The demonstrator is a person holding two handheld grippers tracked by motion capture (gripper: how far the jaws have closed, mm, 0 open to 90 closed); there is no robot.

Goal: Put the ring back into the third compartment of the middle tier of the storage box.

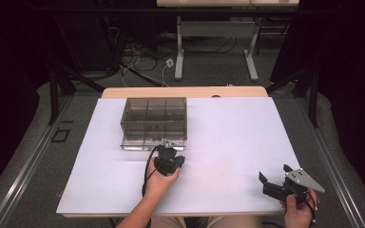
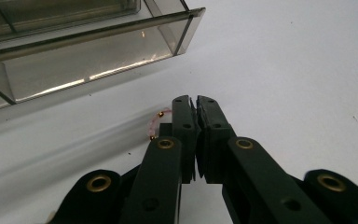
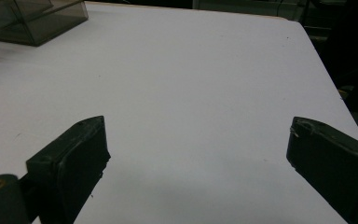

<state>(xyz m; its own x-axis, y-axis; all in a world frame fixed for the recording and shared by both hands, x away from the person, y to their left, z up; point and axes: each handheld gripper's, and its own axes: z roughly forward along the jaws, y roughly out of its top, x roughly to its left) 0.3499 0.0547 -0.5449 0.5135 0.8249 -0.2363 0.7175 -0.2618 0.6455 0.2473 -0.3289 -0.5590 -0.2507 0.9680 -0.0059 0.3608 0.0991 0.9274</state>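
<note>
Left gripper (image 2: 196,100) clamps a pink beaded loop (image 2: 154,125), just near the clear compartment box (image 1: 154,122); right gripper (image 1: 273,174) gapes wide, far right.

One clear plastic box (image 1: 154,122) is seen on the table, toward eleven o'clock of the sheet's centre; its inside is split into compartments, whose number cannot be counted surely. One white sheet (image 1: 228,142) is laid over one wooden table (image 1: 123,92). One small pink loop with gold beads (image 2: 154,125) is counted, at nine o'clock of the left jaws. Two grippers are counted: the left gripper (image 1: 170,153) and the right gripper (image 1: 274,174), each held by one hand.
</note>
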